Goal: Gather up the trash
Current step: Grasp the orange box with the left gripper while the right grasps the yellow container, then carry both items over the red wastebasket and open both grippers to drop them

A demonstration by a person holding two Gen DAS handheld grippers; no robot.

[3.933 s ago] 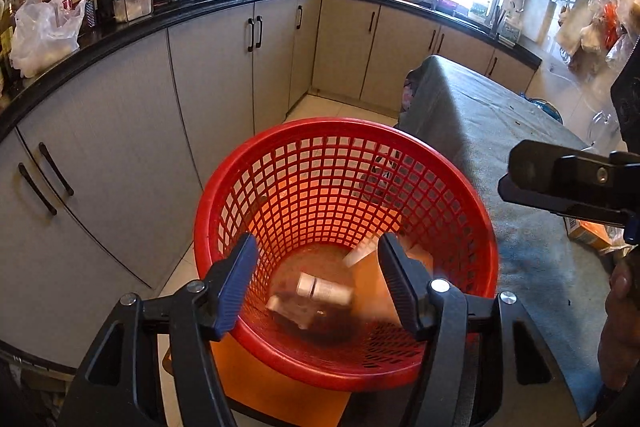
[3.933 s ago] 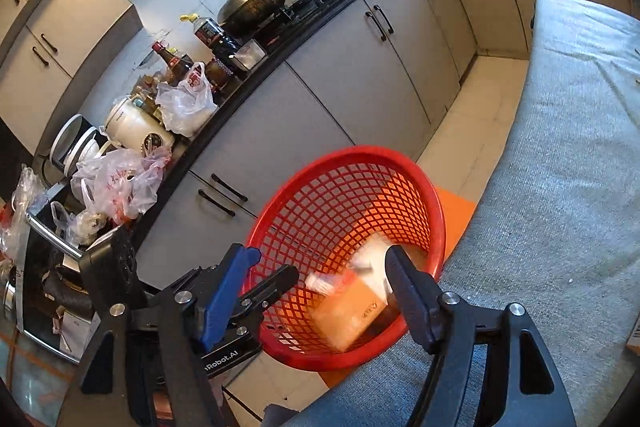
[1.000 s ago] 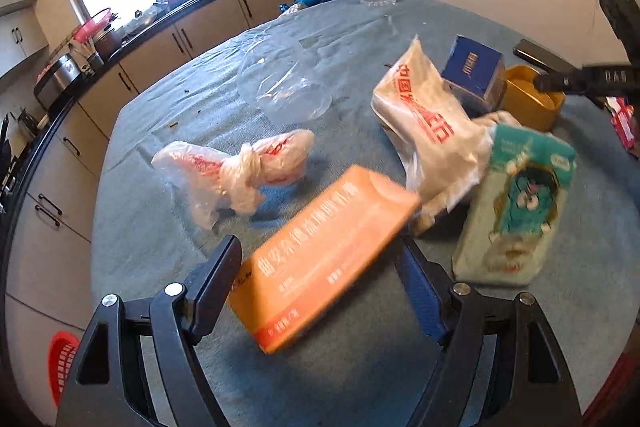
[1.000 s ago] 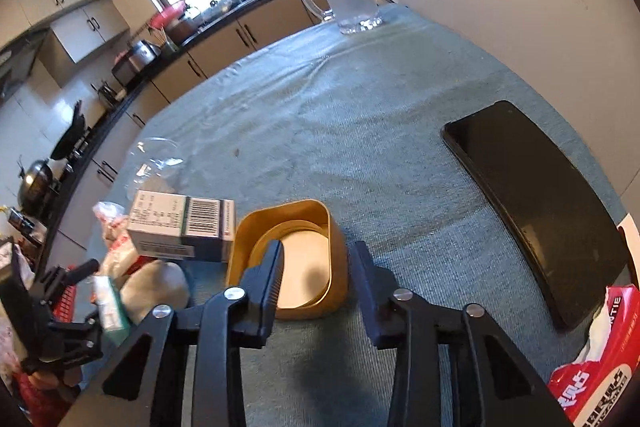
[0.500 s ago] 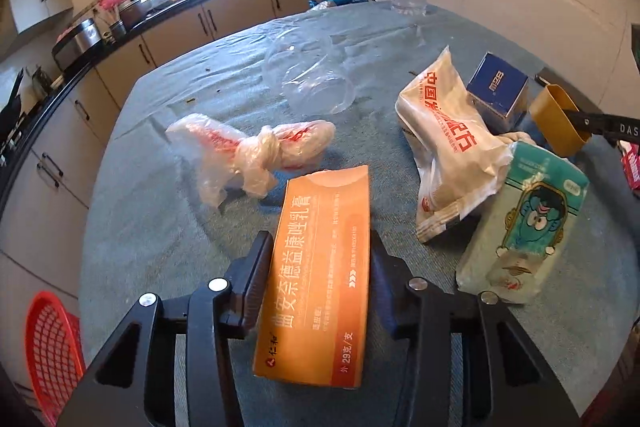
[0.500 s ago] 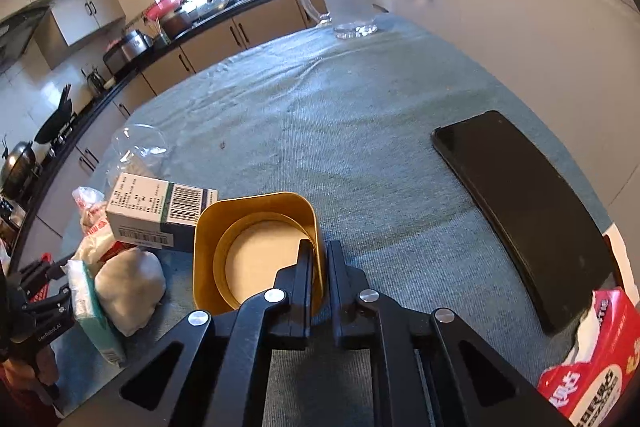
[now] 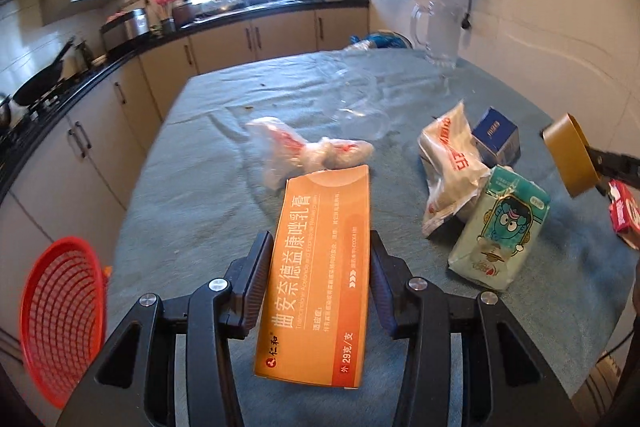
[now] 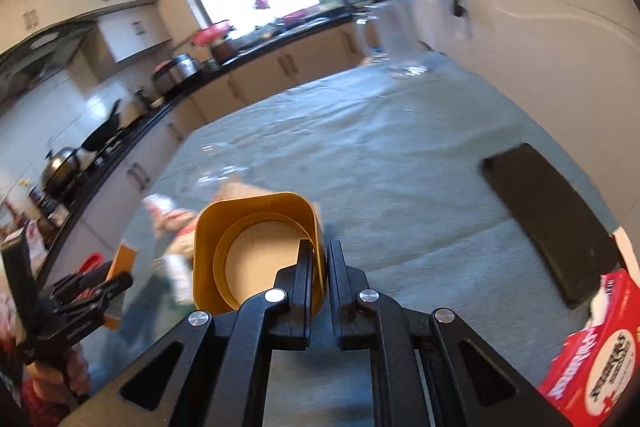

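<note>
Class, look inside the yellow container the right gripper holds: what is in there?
The yellow container, its wall pinched by the right gripper, shows only a pale round bottom and stepped ring. Its near corner is hidden behind the fingers.

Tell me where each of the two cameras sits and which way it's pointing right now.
Left wrist: rides the left claw, facing along the table toward the window; claw shut on the orange box, red basket lower left.
Right wrist: rides the right claw, facing the same way; claw pinches the yellow container by its wall.
Shared: both show the orange box, the yellow container and each other's claw.
</note>
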